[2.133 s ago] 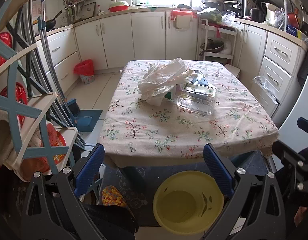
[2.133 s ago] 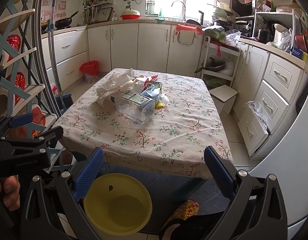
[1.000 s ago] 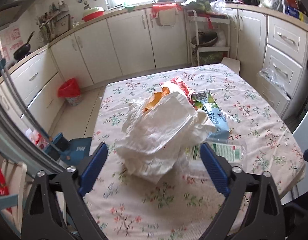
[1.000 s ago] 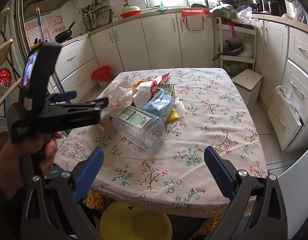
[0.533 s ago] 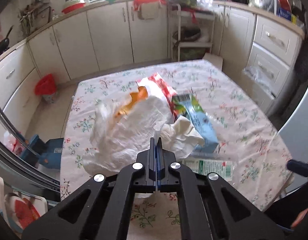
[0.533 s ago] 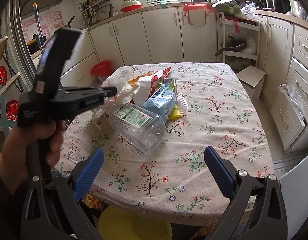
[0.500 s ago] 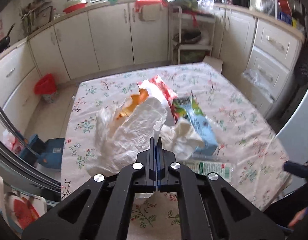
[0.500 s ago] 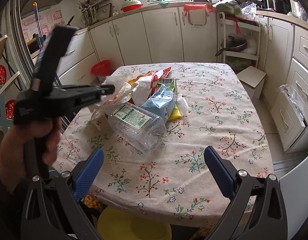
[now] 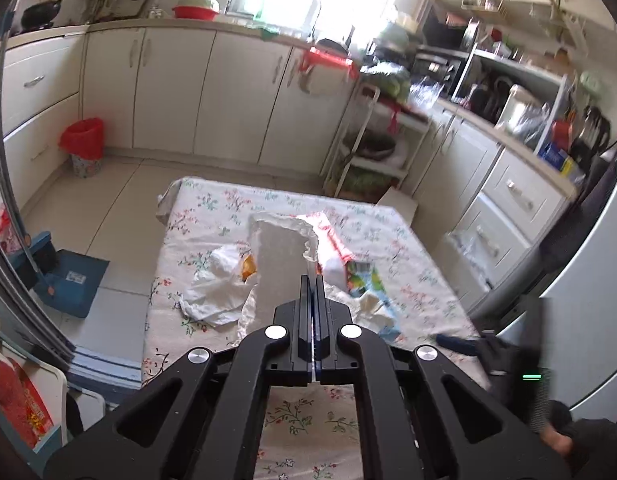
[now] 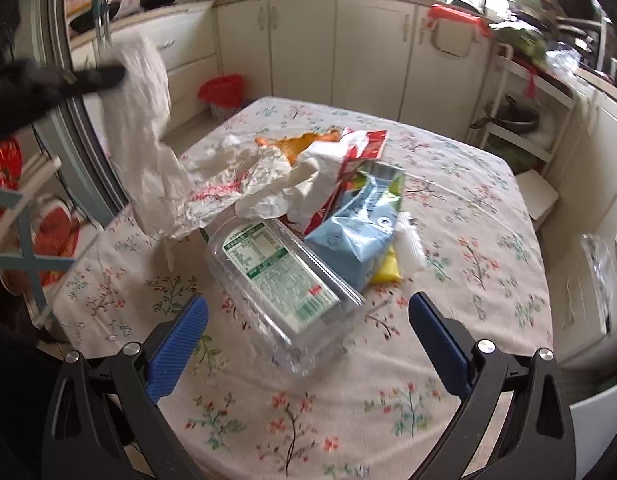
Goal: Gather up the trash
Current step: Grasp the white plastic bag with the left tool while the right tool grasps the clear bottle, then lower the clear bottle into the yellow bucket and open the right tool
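Cream kitchen cabinets are ringing a counter (image 10: 488, 216) draped in a flowered cloth, with trash piled on it.

Left hand-held gripper (image 9: 312, 280) is clamping shut on a crumpled white plastic bag (image 10: 144, 136), which is hanging above the counter's left edge, its lower end seemingly trailing into the heap, though blur is hiding the contact. Right hand-held gripper (image 10: 308, 324) is hovering with jaws wide apart, gripping nothing, just over a clear plastic box with a green-and-white label (image 10: 280, 280). Beside that box, a pale blue carton (image 10: 360, 232), a red wrapper (image 10: 364, 144) and white crumpled paper (image 10: 292, 184) are lying together.
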Motion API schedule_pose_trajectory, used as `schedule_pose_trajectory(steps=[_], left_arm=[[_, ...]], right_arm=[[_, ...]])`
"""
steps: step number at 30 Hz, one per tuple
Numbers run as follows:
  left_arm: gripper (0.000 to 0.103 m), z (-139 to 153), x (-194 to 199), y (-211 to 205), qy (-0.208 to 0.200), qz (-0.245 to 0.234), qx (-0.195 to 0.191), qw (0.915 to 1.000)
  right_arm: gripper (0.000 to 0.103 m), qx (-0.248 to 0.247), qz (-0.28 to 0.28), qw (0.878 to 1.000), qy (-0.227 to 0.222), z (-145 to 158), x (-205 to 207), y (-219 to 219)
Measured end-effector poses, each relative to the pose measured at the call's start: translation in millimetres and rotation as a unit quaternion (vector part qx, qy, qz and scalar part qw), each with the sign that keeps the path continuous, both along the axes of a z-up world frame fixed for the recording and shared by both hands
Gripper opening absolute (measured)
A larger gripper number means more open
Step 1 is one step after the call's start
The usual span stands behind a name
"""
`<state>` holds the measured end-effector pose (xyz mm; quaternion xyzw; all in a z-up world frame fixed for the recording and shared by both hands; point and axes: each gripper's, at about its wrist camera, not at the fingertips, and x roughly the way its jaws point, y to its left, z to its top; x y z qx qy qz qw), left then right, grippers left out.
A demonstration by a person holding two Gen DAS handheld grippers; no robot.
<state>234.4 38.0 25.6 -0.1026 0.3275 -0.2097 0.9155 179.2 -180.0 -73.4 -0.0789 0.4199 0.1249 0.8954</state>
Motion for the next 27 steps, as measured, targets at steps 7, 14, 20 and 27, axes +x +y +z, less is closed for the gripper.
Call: schedule_pose_trajectory(steps=[7,14,20,27], left_arm=[[0.001,6,-5,17,0.004,0.013,-0.003,0.9999],[0.001,4,-10,24,0.012,0.018,-0.005,0.9997],[0.001,1,-15,25,0.014,0.015,-0.003,0.9998],[0.001,3,-23,16,0.003,-0.001,-0.009,1.0000]], right_arm=[[0.069,0.034,0.051,0.997,0.049,-17,8,9],[0.056,0.078,0.080,0.991,0.071,-11,-22,5],[0.056,0.197,0.051,0.975,0.090,2,-40,-26],[0.055,0.317,0.004,0.943,0.100,4,-58,-63]])
